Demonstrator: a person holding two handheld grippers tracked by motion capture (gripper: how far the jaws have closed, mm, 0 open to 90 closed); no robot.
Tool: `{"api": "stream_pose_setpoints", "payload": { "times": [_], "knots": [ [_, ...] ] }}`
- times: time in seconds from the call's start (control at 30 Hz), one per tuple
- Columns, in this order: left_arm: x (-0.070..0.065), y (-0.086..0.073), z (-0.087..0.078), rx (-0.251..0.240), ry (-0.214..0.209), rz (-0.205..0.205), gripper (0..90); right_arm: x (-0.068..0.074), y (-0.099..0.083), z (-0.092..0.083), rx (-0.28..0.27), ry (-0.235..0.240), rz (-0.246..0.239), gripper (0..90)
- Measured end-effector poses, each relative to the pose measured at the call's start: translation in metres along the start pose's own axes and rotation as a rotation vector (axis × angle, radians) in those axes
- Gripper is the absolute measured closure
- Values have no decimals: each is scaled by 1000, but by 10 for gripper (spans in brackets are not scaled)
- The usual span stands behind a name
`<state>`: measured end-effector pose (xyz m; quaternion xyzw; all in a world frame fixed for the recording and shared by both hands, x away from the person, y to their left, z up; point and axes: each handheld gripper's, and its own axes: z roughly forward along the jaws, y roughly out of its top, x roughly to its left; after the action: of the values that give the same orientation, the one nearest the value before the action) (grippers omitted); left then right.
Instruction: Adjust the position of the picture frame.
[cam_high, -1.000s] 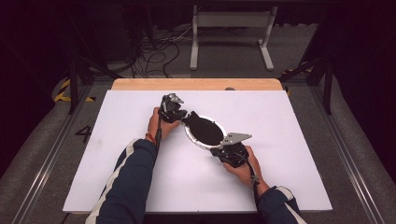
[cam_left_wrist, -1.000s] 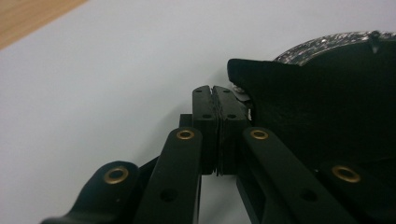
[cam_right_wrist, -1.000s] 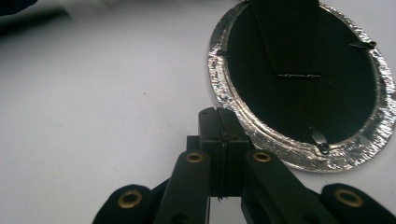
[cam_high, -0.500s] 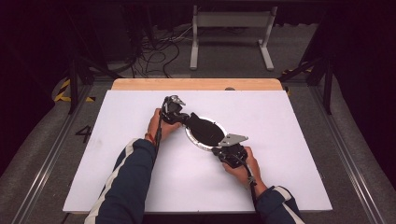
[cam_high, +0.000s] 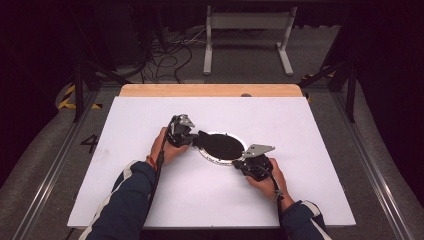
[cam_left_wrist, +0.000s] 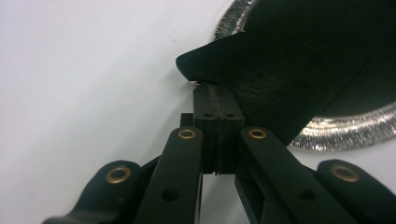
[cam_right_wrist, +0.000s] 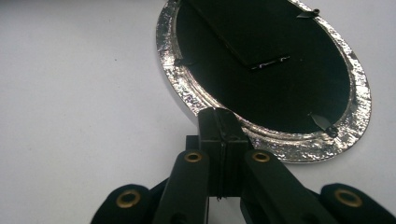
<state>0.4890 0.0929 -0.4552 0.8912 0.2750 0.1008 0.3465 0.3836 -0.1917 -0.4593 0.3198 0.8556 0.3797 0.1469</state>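
A round frame (cam_high: 220, 148) with a silvery foil-like rim and a black back lies flat near the middle of the white counter (cam_high: 310, 130). The left claw (cam_high: 192, 138) comes in from the frame's left side, and in the left gripper view its jaws stand pressed together right under the edge of a black flap (cam_left_wrist: 280, 84) that rises off the frame's back, likely a stand leg. Whether they pinch that flap or only touch it I cannot tell; the aim looks like lifting or folding it. The right claw (cam_high: 239, 162) sits at the near right of the rim. In the right gripper view its jaws meet at the foil edge (cam_right_wrist: 299, 149), seemingly clamped on it, which would pin the frame so it doesn't slide or tip while the flap is worked.

The two claws face each other across the frame, so they brace it from both sides. Small black tabs (cam_right_wrist: 322, 122) dot the inner rim, close to the right claw, and could snag it. The counter has wide bare room all round, with every edge well away from the frame.
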Motion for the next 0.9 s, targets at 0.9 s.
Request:
{"api": "stream_pose_setpoints", "payload": {
  "times": [0.9],
  "knots": [
    [-60,-39,-28,-26,-102,45,899,-12,-9,-10,1,-21,12,900]
  ]
}}
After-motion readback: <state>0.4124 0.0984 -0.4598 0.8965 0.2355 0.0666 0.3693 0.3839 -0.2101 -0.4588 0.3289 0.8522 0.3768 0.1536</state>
